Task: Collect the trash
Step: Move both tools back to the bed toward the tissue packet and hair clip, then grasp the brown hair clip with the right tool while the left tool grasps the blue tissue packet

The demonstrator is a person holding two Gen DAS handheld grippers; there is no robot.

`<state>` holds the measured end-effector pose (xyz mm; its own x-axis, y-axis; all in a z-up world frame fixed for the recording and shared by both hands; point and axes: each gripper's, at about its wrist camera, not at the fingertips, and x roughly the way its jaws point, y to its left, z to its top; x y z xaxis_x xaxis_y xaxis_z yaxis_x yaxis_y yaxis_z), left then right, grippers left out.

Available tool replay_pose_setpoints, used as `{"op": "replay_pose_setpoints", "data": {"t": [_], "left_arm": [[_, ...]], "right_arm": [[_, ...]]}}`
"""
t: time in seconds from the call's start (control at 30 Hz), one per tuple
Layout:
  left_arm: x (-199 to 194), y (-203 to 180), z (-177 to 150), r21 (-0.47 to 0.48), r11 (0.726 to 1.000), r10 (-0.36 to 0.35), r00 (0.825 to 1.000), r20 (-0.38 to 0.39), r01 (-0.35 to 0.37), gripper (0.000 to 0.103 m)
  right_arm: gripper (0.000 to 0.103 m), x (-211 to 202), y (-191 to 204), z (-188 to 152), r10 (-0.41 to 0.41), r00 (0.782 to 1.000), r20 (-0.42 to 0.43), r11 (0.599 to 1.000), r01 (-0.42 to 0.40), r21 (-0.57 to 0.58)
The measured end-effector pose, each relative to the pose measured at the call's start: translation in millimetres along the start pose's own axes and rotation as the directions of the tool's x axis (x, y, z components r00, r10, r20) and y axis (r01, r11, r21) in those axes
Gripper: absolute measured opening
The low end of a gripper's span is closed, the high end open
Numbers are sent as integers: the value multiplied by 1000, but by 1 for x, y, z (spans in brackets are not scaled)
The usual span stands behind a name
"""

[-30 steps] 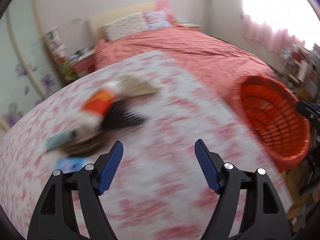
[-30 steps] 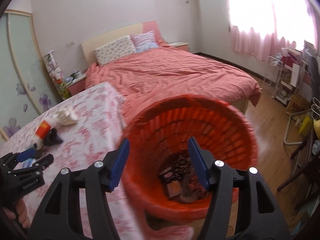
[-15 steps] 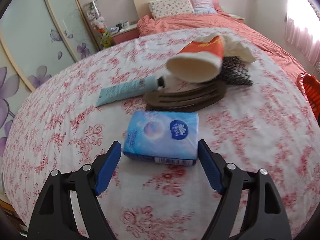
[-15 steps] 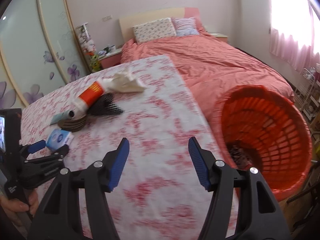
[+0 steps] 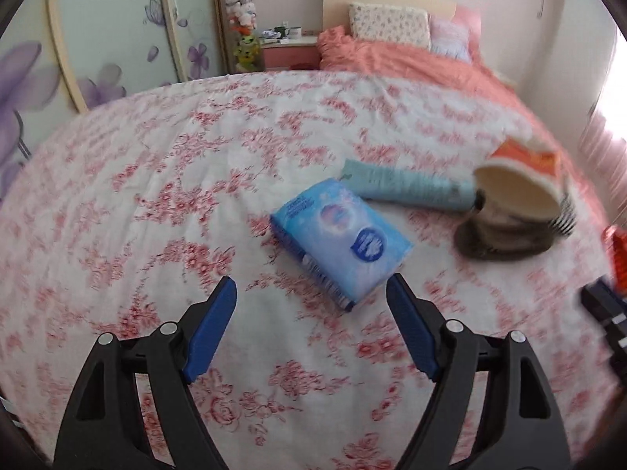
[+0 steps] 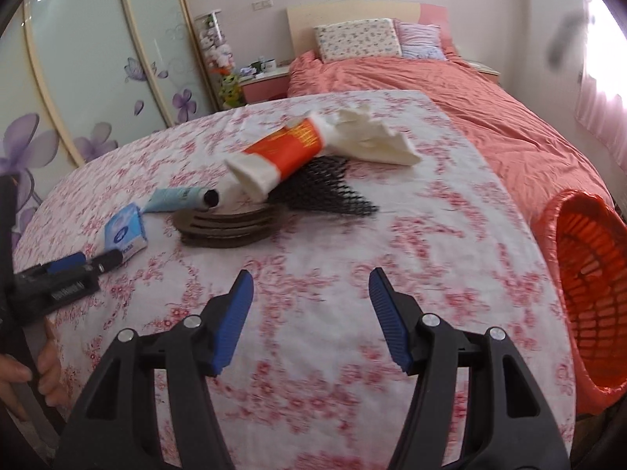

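A blue tissue pack (image 5: 341,239) lies on the floral tablecloth (image 5: 156,196) just ahead of my left gripper (image 5: 311,290). The jaws are opening, and the pack's near corner lies between the fingertips, untouched. Beyond it lie a pale blue tube (image 5: 407,190), an orange-and-white paper cup (image 5: 521,188) on its side and a brown coaster stack (image 5: 505,235). My right gripper (image 6: 311,280) hovers open over bare cloth, with nothing between its fingers. Ahead of it are the cup (image 6: 282,156), black mesh (image 6: 325,188), a white glove (image 6: 372,137), the coaster stack (image 6: 231,227) and the tissue pack (image 6: 125,231).
An orange laundry-style basket (image 6: 588,293) stands off the table's right edge. The left gripper (image 6: 74,264) and a hand (image 6: 23,376) holding it show at the left of the right wrist view. A pink bed (image 6: 450,90), nightstand and wardrobe doors lie behind.
Both grippers swung left, away from the basket and over the table. The left one closed in on the tissue pack and rolled, its jaws widening. The right one now faces the trash pile.
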<state>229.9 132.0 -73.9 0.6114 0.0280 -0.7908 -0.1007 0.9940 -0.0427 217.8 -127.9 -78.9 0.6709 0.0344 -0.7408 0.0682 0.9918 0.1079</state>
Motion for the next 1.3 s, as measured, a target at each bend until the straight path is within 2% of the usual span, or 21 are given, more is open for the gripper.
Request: {"op": "replay_pose_setpoints", "data": {"t": [0.03, 0.07, 0.23, 0.33, 0.4, 0.53, 0.83, 0.97, 1.0, 1.13, 1.3], "left_arm": [[-2, -1, 3, -14, 1000, -9, 1000, 9, 9, 91], [-2, -3, 6, -27, 1000, -9, 1000, 18, 9, 93], [17, -12, 26, -55, 998, 35, 999, -9, -35, 93], [30, -11, 26, -68, 996, 47, 998, -47, -50, 88], [27, -4, 23, -80, 996, 35, 998, -44, -39, 84], [19, 15, 17, -59, 997, 56, 998, -26, -58, 80], [16, 49, 12, -81, 997, -2, 999, -37, -1, 80], [15, 53, 11, -84, 996, -9, 999, -40, 5, 80], [15, 53, 12, -84, 996, -11, 999, -40, 7, 80], [15, 53, 12, -72, 997, -7, 999, -31, 4, 80], [20, 52, 14, -66, 998, -7, 999, -35, 5, 80]], "right_arm": [[60, 2, 3, -1, 0, 1000, -5, 1000, 0, -4], [60, 3, 5, -1, -1, 1000, -10, 1000, 1, -6], [60, 4, 9, 1, -4, 1000, -16, 1000, 4, -4], [60, 4, 13, 4, -2, 1000, -14, 1000, 2, -5], [60, 5, 17, 6, 7, 1000, -17, 1000, -7, -2], [60, 11, 30, 8, 38, 999, -30, 999, -38, -6], [36, 39, 92, 38, 117, 993, -21, 992, -118, -47], [19, 62, 107, 48, 82, 995, -58, 993, -86, -77], [19, 63, 107, 48, 62, 997, -44, 993, -66, -95], [15, 49, 98, 38, 96, 994, -50, 986, -102, -130], [13, 12, 76, 3, 74, 997, -33, 970, -80, -228]]}}
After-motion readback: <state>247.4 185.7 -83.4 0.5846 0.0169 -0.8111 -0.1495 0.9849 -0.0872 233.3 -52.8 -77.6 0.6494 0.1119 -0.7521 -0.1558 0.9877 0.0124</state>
